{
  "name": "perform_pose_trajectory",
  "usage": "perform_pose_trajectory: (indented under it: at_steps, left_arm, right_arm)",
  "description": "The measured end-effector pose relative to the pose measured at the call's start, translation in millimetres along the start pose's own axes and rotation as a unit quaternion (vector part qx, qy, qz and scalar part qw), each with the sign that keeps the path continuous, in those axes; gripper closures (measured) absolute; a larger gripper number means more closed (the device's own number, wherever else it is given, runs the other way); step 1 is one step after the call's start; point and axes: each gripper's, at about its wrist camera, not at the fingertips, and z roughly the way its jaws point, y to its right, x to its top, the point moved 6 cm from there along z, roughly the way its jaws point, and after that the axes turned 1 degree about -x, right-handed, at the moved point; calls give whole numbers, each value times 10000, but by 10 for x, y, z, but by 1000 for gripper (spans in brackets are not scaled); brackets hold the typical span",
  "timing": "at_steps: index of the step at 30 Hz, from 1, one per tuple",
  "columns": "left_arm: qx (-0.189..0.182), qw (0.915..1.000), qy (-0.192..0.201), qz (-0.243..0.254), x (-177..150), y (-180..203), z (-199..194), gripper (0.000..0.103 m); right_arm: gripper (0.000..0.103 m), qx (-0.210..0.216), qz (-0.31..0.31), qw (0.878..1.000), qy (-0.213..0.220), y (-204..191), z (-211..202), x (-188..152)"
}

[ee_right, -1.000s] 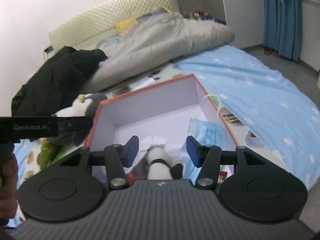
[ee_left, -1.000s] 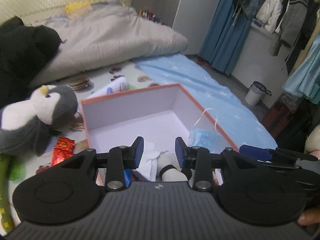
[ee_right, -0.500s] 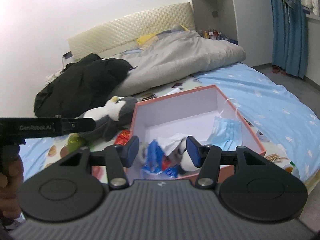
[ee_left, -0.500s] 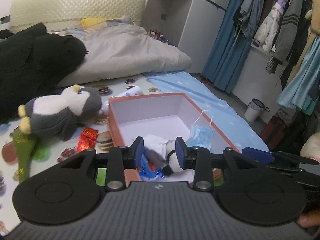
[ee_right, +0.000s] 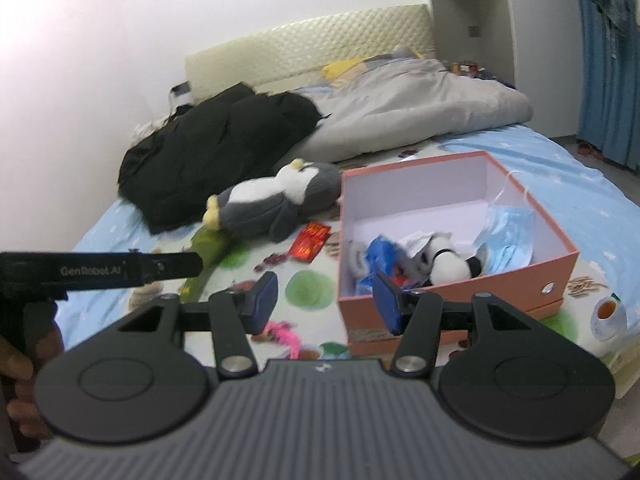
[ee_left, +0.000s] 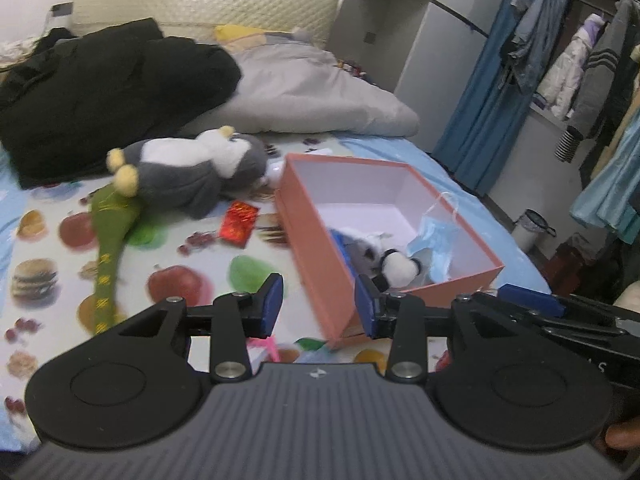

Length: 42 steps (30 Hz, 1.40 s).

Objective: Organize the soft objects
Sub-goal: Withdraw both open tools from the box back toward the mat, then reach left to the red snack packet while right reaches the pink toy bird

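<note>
Two hand-held grippers open, one pink box, one plush penguin

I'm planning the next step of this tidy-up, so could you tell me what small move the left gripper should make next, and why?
Probably swing the left gripper over toward the penguin toy. It lies on the bed outside the pink box, which already holds a small panda toy and a face mask. The jaws have just been opening and hold nothing.

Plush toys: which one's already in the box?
The small black-and-white plush, lying inside the pink box beside the blue face mask. The big grey penguin plush lies outside on the bed.
</note>
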Motion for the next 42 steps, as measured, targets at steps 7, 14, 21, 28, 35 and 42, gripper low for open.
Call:
perform_pose_trajectory:
  at_steps: [7,14,21,28,35,42]
  left_arm:
    - [248,9992,92,-308,-193,-296,-256,58]
    - [369,9982,-7,-476,-371,-474,-300,58]
    - [366,9975,-123,-592,-401,-561,-170,58]
    - [339,9967,-286,-673,-342,-687,78,58]
    - [323,9945,-491,-868,-282,-888,424,58]
    - [224,9912,-647,-1136,-223,-1095,838,58]
  right_arm:
    - [48,260,-33,9995,-150,-206,11,-190]
    - [48,385,-138,9987,-297,-393,54,-319]
    - [48,336,-86,9988,-337,-418,157,-281]
    - [48,277,23,9988,-408,-417,334,-207]
    - [48,200,274,9980,-529,-361,589,-76]
    - [48,281,79,9956,-886,-461,976,-25]
